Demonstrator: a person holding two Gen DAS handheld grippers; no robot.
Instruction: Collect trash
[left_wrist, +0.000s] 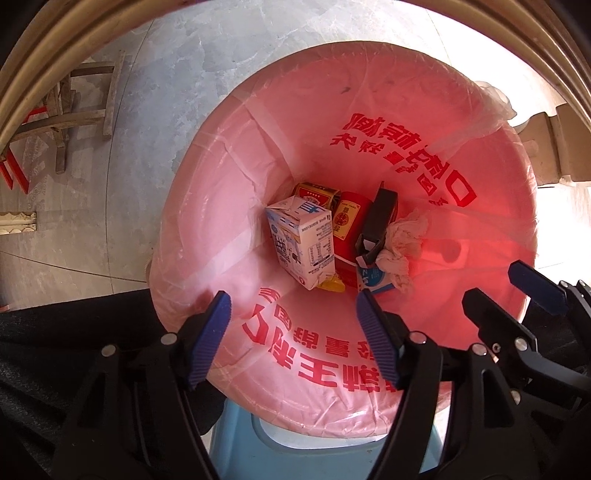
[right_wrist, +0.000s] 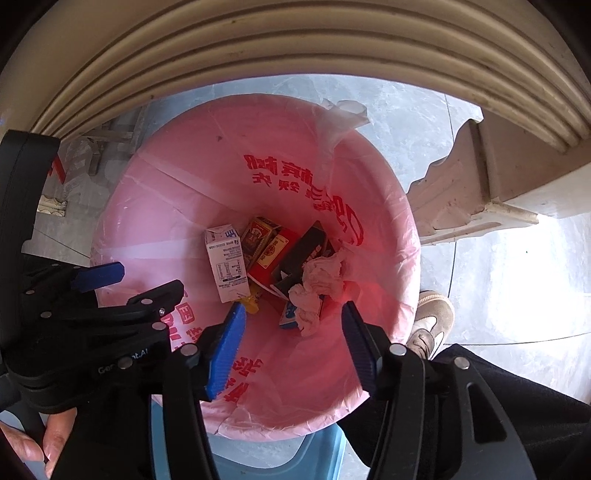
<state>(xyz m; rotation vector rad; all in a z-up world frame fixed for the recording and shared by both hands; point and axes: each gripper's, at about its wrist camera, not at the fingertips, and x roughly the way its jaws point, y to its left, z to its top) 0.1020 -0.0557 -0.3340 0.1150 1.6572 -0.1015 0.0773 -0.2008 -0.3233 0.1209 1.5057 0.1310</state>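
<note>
A bin lined with a pink plastic bag (left_wrist: 221, 206) with red lettering fills both views (right_wrist: 155, 206). At its bottom lie a white milk carton (left_wrist: 301, 240) (right_wrist: 226, 264), red and gold boxes (left_wrist: 345, 221) (right_wrist: 269, 247), a black box (left_wrist: 380, 218) (right_wrist: 299, 254), crumpled white tissue (left_wrist: 400, 240) (right_wrist: 319, 288) and a small blue carton (left_wrist: 375, 280). My left gripper (left_wrist: 291, 339) is open and empty above the bin's near rim. My right gripper (right_wrist: 291, 347) is open and empty above the bin. Each gripper shows in the other's view (left_wrist: 513, 291) (right_wrist: 125, 284).
The bin stands on a light blue stool (right_wrist: 295, 458) on a grey marble floor (left_wrist: 177, 74). A cream ribbed table edge (right_wrist: 295, 55) and its carved leg (right_wrist: 454, 184) hang over the far side. A wooden stool (left_wrist: 74, 107) stands at left. The person's shoe (right_wrist: 432, 325) is at right.
</note>
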